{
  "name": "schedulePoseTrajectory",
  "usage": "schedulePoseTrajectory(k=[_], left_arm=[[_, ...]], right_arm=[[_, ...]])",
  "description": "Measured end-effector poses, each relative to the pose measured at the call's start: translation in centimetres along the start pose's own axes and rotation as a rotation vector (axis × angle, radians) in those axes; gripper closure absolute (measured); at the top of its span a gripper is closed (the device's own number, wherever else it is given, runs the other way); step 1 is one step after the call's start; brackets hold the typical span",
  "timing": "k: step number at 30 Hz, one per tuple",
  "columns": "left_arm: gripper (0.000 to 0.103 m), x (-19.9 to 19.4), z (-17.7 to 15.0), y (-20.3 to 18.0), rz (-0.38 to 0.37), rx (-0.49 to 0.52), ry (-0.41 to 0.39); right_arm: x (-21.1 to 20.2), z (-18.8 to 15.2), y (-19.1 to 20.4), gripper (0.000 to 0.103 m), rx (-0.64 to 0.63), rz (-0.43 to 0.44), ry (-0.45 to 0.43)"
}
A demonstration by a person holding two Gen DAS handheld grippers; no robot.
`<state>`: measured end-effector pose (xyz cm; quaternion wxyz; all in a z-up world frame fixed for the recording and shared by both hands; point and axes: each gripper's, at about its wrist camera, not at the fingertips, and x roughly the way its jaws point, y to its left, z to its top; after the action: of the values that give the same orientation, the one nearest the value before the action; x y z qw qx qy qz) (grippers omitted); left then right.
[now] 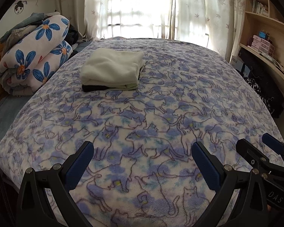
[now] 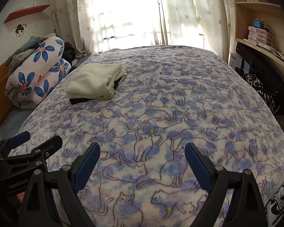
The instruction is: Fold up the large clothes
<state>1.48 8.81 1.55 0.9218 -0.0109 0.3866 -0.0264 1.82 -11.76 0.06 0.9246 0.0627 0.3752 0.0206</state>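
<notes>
A stack of folded clothes, pale cream on top point(image 1: 111, 67) and a dark piece point(image 1: 93, 88) at the bottom, lies on the far left part of a bed covered with a blue cat-print blanket point(image 1: 151, 117). The stack also shows in the right wrist view point(image 2: 96, 82). My left gripper point(image 1: 143, 147) is open and empty, low over the near end of the bed. My right gripper point(image 2: 142, 148) is open and empty beside it, to its right. Each gripper shows at the edge of the other's view: the right one point(image 1: 255, 145), the left one point(image 2: 38, 140).
A rolled flower-print quilt point(image 1: 36, 56) with loose clothes on top lies left of the bed by the wall. A curtained window point(image 1: 142, 9) is behind the bed. Shelves and a desk point(image 1: 265, 34) stand at the right, with dark bags point(image 1: 263, 87) below. A black-and-white printed cloth point(image 2: 280, 198) lies at the bed's near right corner.
</notes>
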Motion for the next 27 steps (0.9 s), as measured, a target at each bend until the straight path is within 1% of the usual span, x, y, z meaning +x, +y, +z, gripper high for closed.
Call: schedulePoseTrajectory(k=[5, 14, 20, 27], left_arm=[[0.001, 0.3, -0.4, 0.1, -0.002, -0.012, 0.026], [0.001, -0.4, -0.4, 0.3, 0.027, 0.001, 0.005], [0.001, -0.3, -0.6, 0.2, 0.035, 0.014, 0.015], [0.001, -0.2, -1.0, 0.2, 0.028, 0.016, 0.025]], right_arm=[[0.4, -0.4, -0.4, 0.012, 0.031, 0.022, 0.023], [0.4, -0.6, 0.1, 0.012, 0.024, 0.03, 0.024], [0.5, -0.9, 0.2, 0.012, 0.023, 0.031, 0.039], [0.6, -1.2, -0.3, 0.012, 0.02, 0.024, 0.058]])
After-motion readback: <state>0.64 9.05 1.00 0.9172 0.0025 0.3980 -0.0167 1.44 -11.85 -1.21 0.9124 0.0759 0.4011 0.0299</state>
